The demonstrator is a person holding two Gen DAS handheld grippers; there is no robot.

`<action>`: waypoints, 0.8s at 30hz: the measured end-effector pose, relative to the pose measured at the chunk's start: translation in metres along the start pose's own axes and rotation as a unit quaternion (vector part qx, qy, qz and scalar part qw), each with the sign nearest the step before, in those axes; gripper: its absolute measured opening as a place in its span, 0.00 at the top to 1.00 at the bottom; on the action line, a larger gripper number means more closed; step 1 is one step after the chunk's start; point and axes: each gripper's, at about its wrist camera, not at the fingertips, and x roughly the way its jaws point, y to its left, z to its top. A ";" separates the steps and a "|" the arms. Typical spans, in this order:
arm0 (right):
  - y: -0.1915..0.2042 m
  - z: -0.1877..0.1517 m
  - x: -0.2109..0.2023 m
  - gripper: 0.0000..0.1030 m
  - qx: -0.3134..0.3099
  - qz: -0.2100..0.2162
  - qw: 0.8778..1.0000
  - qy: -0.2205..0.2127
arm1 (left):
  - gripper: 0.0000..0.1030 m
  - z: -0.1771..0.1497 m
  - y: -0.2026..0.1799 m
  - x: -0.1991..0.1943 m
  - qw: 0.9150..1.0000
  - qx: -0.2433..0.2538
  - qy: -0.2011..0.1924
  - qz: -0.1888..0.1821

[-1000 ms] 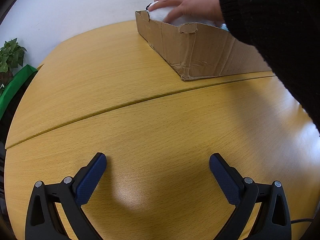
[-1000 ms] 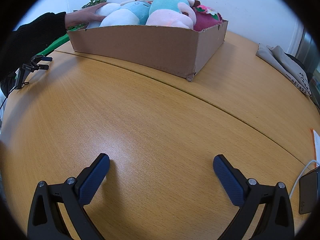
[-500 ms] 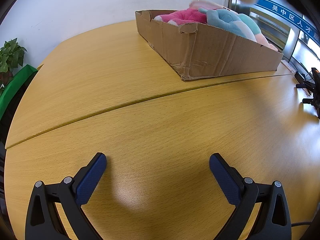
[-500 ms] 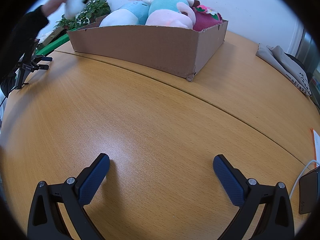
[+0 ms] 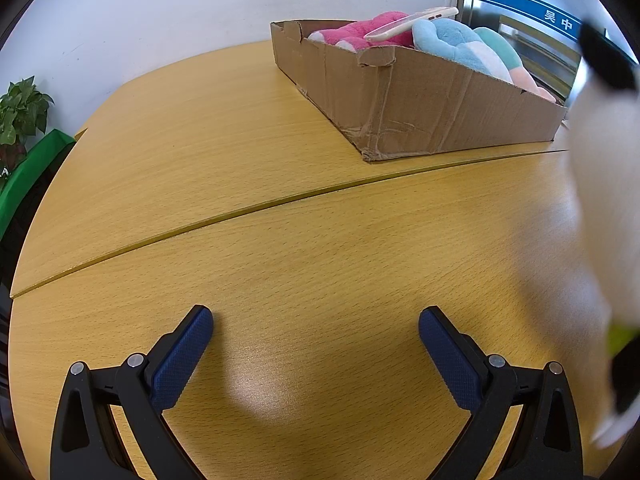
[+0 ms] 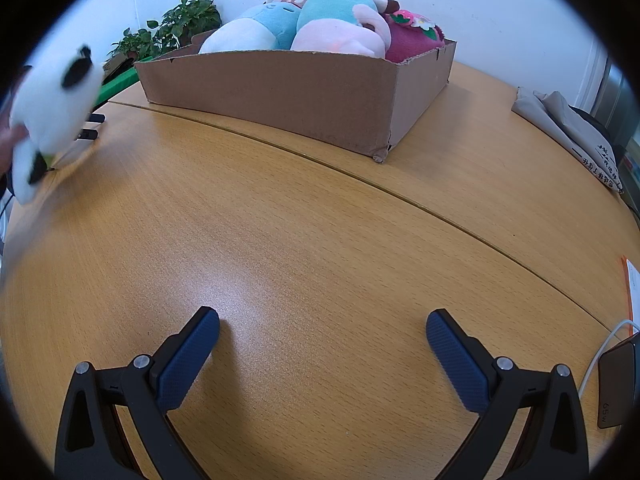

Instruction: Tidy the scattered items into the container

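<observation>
Panda toy, blurred, is held in bare hand above tabletop, between both hand-held grippers: right of left hand-held gripper, left of right hand-held gripper. Both are spread, empty. Left judged nearer. Box lies ahead.

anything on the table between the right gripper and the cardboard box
Nothing visible: bare wooden table lies between the open right gripper and the cardboard box. The blurred panda plush is far to the left, off that path.

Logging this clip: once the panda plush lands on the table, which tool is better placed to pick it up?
Probably the left tool: the blurred black-and-white panda plush looms close beside it, but sits farther from the right tool. Both are open.
</observation>
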 end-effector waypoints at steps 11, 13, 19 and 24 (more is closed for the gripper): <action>-0.001 0.000 0.000 0.00 0.000 0.000 1.000 0.000 | 0.00 0.001 0.000 0.001 1.000 0.000 0.000 0.000; -0.001 0.001 0.001 0.00 -0.001 0.000 1.000 0.000 | 0.00 0.001 0.001 0.002 1.000 0.000 0.000 0.000; -0.002 0.001 0.001 0.00 -0.001 0.000 1.000 0.000 | 0.00 0.001 0.001 0.002 1.000 0.000 0.000 0.000; -0.003 0.001 0.001 0.00 -0.001 0.000 1.000 0.000 | 0.00 0.002 0.001 0.003 1.000 0.000 0.000 0.000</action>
